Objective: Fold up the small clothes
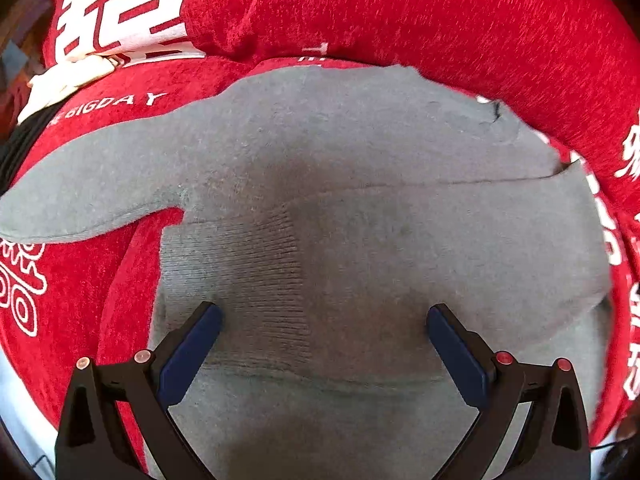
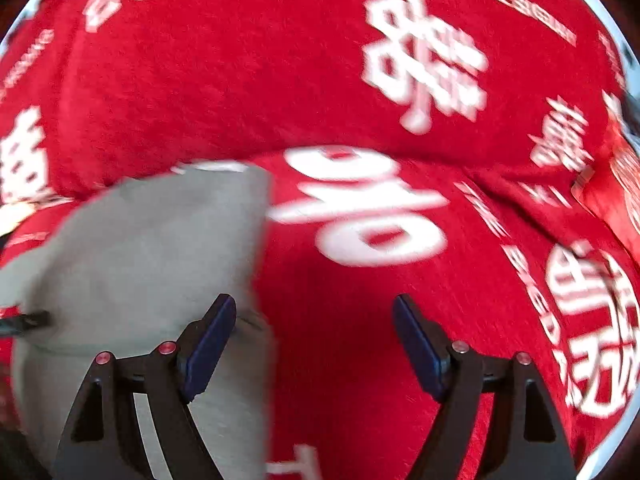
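The grey garment (image 1: 360,208) lies spread on the red printed blanket (image 1: 440,12), filling the middle of your left wrist view; in the right wrist view it sits from 7 to 10 o'clock. Your left gripper (image 1: 324,332) hangs over its ribbed band with the jaws wide apart, clamped on nothing. Your right gripper (image 2: 314,328) also has its jaws apart and empty, straddling the garment's right edge, one finger over grey, the other over bare blanket.

The risk is that closing here pinches the plush blanket along with the knit, so a fold would drag the bedding up. A folded-over layer already creases across the cloth, and grabbing only the top layer could skew the fold.

The garment's long axis runs from 9 to 3 o'clock in the left view, its sleeve (image 1: 88,196) pointing to 9. The right view is blurred, so the exact edge there is probably, not certainly, where I place it.
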